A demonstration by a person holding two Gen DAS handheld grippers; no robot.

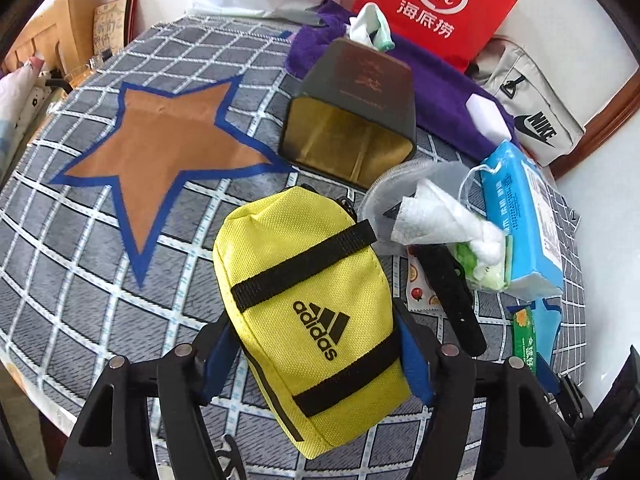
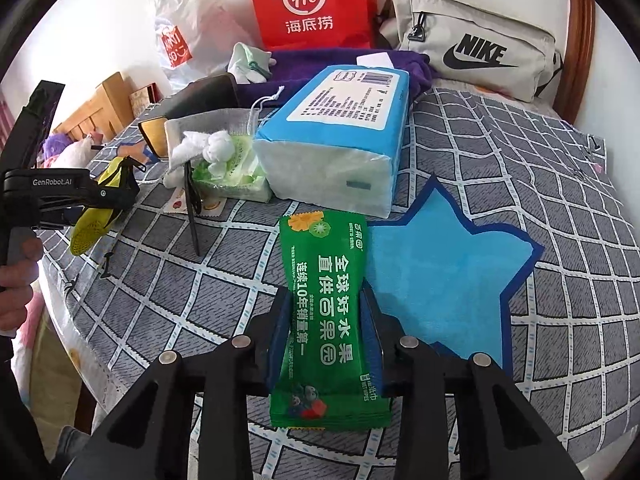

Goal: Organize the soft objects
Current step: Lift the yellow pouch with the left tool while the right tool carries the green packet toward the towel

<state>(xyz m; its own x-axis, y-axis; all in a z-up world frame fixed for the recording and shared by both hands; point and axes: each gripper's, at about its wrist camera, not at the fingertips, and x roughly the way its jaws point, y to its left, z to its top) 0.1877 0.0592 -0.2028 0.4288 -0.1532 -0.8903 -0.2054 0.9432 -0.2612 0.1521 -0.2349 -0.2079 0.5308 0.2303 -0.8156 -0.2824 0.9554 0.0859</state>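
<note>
Two grippers each held one soft item above the checked cloth (image 1: 80, 264). The left gripper (image 1: 320, 356) had its blue pads pressed against the two long sides of the yellow pouch (image 1: 308, 316), jaws partly closed to the pouch's width; the pouch's long axis ran forward, away from the camera, toward the open-mouthed dark box (image 1: 348, 128) lying on its side just beyond. The right gripper (image 2: 326, 332) was clamped on the green wipes packet (image 2: 328, 320), gripped across its narrow width, long axis likewise pointing forward, toward the blue tissue pack (image 2: 340, 136). Judged from this layout, the pouch lay nearer the box mouth than the packet did, so the left hand had the shorter path. A mesh bag (image 1: 404, 184) with crumpled white cloth (image 1: 452, 216) sat between box and tissue pack. Whether either item rested on the cloth or hung clear could not be told. The box interior was only partly visible, and the pouch's near end was cut off behind the gripper frame.
</note>
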